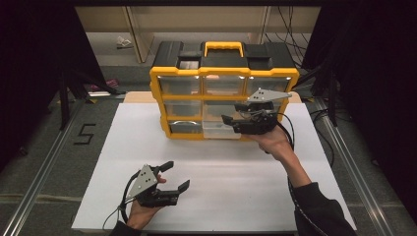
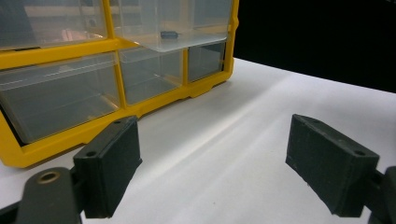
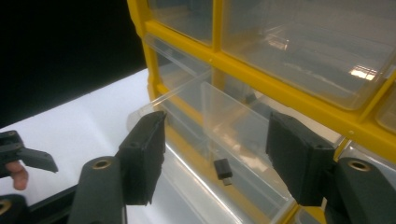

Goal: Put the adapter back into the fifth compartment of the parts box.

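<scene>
I see a small black adapter (image 3: 222,170), a stubby plastic block with a metal plug end, lying loose on the floor of a clear pulled-out drawer (image 3: 233,140) in the bottom row of the yellow organizer (image 1: 223,93). My right gripper (image 3: 215,154) hovers just above it, jaws spread with nothing between the pads. My left gripper (image 1: 172,177) rests on the white table (image 1: 221,196), well apart, its jaws wide and empty.
</scene>
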The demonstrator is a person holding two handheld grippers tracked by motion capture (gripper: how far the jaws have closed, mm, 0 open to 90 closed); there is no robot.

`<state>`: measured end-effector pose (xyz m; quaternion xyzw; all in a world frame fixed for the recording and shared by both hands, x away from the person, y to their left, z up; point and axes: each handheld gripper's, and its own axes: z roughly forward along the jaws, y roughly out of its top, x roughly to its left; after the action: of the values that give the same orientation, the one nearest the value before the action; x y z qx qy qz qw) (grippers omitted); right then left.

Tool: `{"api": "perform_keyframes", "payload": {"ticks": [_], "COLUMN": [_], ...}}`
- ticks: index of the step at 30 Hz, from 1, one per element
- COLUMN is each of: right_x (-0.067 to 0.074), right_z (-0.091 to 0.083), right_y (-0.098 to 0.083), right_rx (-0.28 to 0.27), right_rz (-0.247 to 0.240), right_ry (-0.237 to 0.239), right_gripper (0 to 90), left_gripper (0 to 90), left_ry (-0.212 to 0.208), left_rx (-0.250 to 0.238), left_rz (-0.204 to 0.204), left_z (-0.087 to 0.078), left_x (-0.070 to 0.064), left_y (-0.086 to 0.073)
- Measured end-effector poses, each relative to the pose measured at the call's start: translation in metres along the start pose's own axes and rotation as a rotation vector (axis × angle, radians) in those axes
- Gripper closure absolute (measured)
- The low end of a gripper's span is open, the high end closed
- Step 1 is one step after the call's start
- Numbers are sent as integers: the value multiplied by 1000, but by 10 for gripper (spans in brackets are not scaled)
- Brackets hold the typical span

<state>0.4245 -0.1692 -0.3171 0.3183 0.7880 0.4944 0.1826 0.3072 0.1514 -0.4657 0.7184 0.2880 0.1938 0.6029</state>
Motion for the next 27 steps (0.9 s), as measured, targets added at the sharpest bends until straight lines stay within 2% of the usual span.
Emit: {"api": "perform_keyframes", "payload": {"ticks": [7,11,18,27], "right_x": [6,8,18,24], "right_z": [-5,-7,-13,-15], "right_y": [-6,-10,-17,-26], "right_rx": [-12,-24,-48,-51], "right_rz": [-2,14,0,9], "right_ry": [-3,3,26,52], "right_gripper": [327,295,244,187], "left_gripper": [172,171,171,170], "left_ry": [1,0,-1,-1], "left_rx": [-2,-1,-1,0], "left_rz": [1,0,1,0], "left_z": [0,0,0,0], "left_x": [0,0,0,0], "left_y": [0,0,0,0]}}
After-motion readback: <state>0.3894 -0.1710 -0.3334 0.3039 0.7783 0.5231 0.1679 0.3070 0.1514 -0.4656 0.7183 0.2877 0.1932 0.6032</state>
